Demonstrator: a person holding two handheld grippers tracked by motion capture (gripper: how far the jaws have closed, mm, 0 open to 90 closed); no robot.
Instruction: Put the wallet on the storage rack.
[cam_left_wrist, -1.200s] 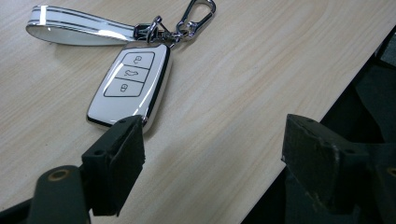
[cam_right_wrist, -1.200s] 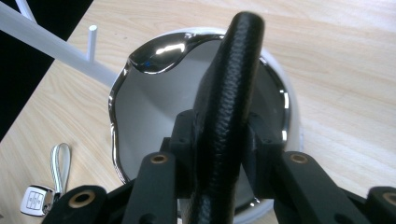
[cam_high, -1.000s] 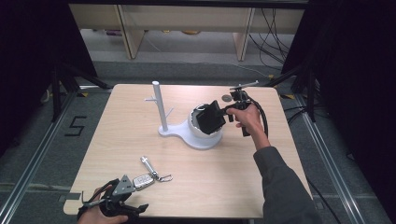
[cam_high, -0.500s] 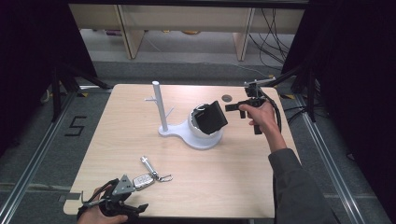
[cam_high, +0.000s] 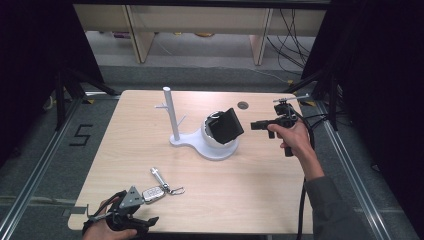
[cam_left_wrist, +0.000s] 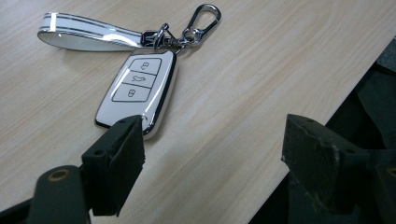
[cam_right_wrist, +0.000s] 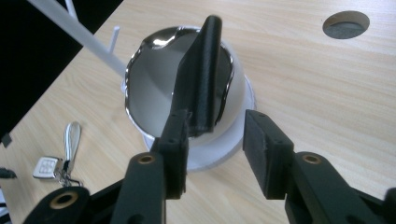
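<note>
A black wallet-like case stands tilted in the white bowl of a stand with a thin upright post. My right gripper is to the right of the case and apart from it. Its jaws have just been opening, with nothing between them. In the right gripper view the case leans in the shiny bowl just beyond my right gripper. A white key fob with a strap and clip lies front left. My left gripper sits open beside the fob.
The light wooden table has a round cable hole at its far edge. Small pegs stick out of the post. My left gripper is close to the table's front edge. Dark floor and frame rails surround the table.
My right gripper has let go of the black case and drawn away to the right, jaws spreading. The case stays in the bowl. The left gripper and key fob have not moved.
</note>
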